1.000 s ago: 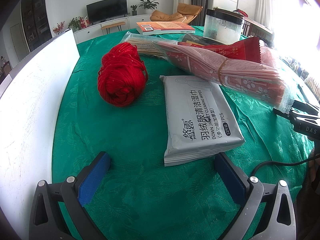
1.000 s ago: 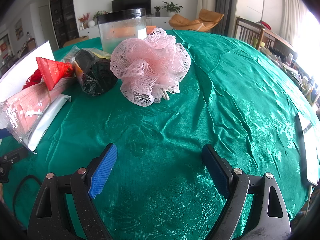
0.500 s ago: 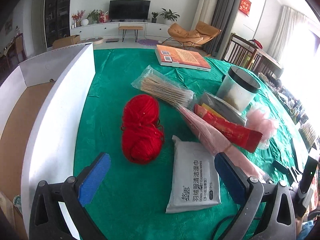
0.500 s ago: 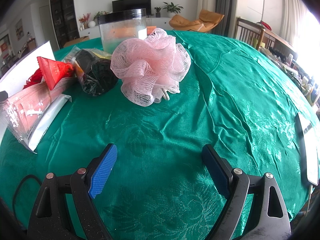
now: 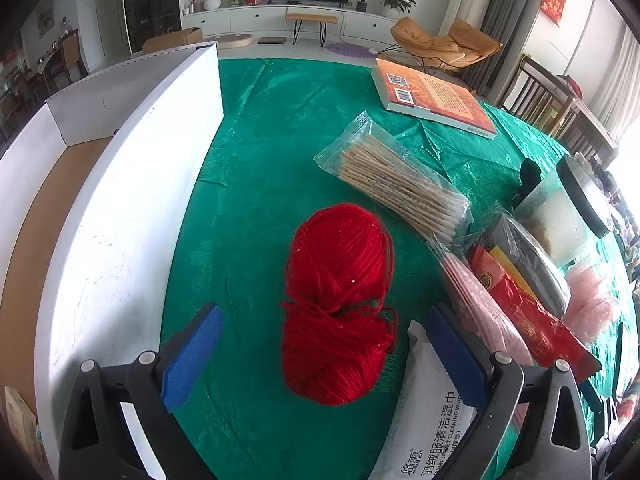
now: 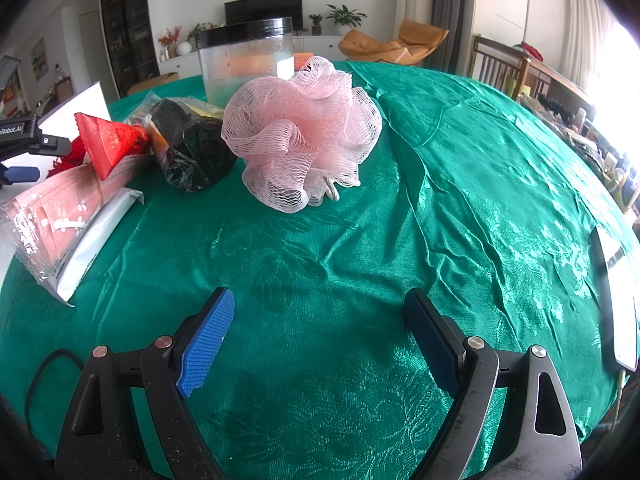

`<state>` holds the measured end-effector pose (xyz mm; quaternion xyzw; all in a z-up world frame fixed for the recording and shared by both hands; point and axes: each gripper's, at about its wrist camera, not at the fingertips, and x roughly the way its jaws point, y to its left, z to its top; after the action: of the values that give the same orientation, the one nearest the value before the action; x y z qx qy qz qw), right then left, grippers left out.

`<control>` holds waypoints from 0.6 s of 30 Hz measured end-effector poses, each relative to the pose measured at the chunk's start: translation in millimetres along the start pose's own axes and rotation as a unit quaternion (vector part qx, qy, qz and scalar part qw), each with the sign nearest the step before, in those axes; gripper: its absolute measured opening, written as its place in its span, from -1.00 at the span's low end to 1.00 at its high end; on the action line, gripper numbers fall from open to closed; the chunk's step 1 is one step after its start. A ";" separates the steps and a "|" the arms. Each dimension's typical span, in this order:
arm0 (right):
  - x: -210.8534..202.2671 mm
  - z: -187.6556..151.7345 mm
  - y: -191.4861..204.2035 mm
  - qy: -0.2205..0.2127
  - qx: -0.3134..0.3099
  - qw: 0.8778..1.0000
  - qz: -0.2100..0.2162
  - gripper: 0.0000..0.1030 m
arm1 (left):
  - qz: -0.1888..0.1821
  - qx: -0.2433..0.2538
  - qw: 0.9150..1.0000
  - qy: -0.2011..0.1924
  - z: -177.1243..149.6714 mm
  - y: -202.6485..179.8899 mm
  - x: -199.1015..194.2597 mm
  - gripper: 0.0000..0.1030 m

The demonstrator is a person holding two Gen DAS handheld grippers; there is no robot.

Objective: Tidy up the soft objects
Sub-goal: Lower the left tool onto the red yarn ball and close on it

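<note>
A red yarn ball lies on the green tablecloth, between and just ahead of the open jaws of my left gripper, untouched. A pink mesh bath sponge sits ahead of my right gripper, which is open and empty low over the cloth. The sponge also shows at the right edge of the left wrist view. A grey wet-wipes pack lies under the left gripper's right finger. A pack of pink masks lies at the left.
An open white cardboard box stands left of the yarn. A bag of cotton swabs, an orange book, a clear jar with a black lid, a red packet and a dark bagged item are on the table.
My left gripper has risen and swung left from the wipes pack, so the yarn ball now lies between its jaws. The right gripper has stayed still.
</note>
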<state>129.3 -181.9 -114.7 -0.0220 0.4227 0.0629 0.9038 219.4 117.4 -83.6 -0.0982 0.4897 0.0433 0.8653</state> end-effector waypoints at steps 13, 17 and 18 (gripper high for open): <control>0.1 -0.4 0.1 -0.001 0.000 1.000 0.000 0.72 | 0.030 0.006 0.999 0.023 -0.2 -5.3 30.7 0.94; 0.0 -0.5 0.1 -0.001 0.000 1.000 0.000 0.72 | 0.037 0.009 0.999 0.034 -0.5 -6.5 38.5 0.94; 0.0 -0.6 0.0 -0.001 0.000 1.000 0.000 0.72 | 0.039 0.012 0.998 0.037 -0.8 -7.3 40.9 0.94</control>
<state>128.9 -182.0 -115.1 -0.0224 0.4219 0.0630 0.9042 241.0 109.2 -118.1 -0.0703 0.5255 0.0676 0.8452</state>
